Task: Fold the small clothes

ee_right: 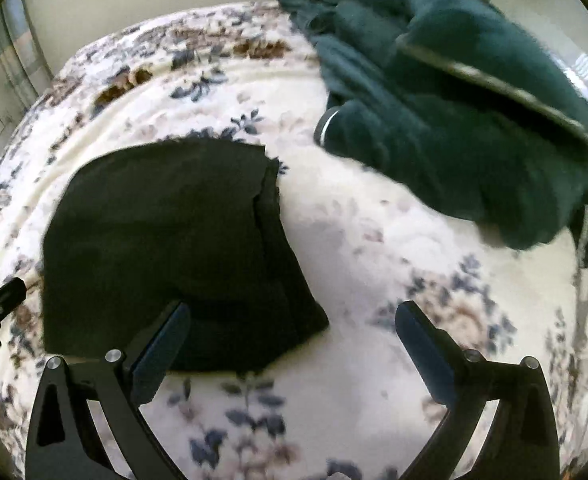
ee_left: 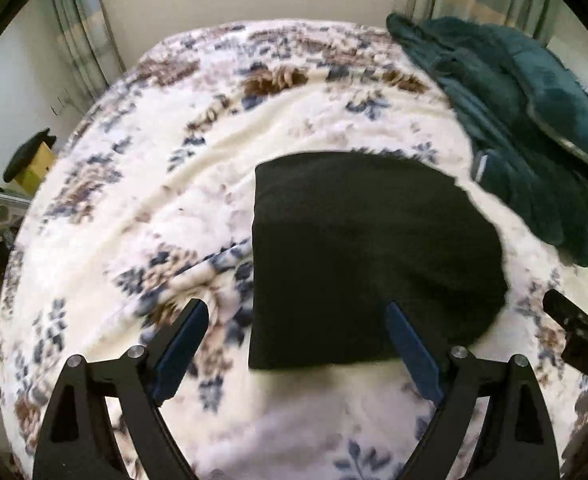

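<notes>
Left gripper [ee_left: 298, 316]: jaws spread wide, nothing between the blue pads. They hang above the near edge of the black garment [ee_left: 366, 256], one finger over the cloth, the other over bare blanket. No fabric pinched or lifted.

Right gripper [ee_right: 294, 320]: jaws equally wide and empty. Left finger over the garment's near right corner, right finger over the floral blanket [ee_right: 374, 240]. Each gripper's black frame shows at the edge of the other's view, so the two sit side by side, flanking the garment's near edge.

Judgement: both sets of jaws released over the near edge reads as a fold just laid down and let go. Cloth lies slack and flat, which fits.

Black garment: on the bed, centre of the blanket, nearer the person than the bed's far end. Folded into a compact block. Left edge straight and crisp; right side rounder, with a second layer showing as a stepped edge in the right wrist view. Dark, matte, no visible print. Garment type cannot be told.

Outward: a dark green fleece garment [ee_right: 454, 112] lies in a crumpled heap at the far right of the bed, apart from the black piece, unfolded; likely next in line. Curtains [ee_left: 81, 40] and wall beyond. Both views motion-blurred.
</notes>
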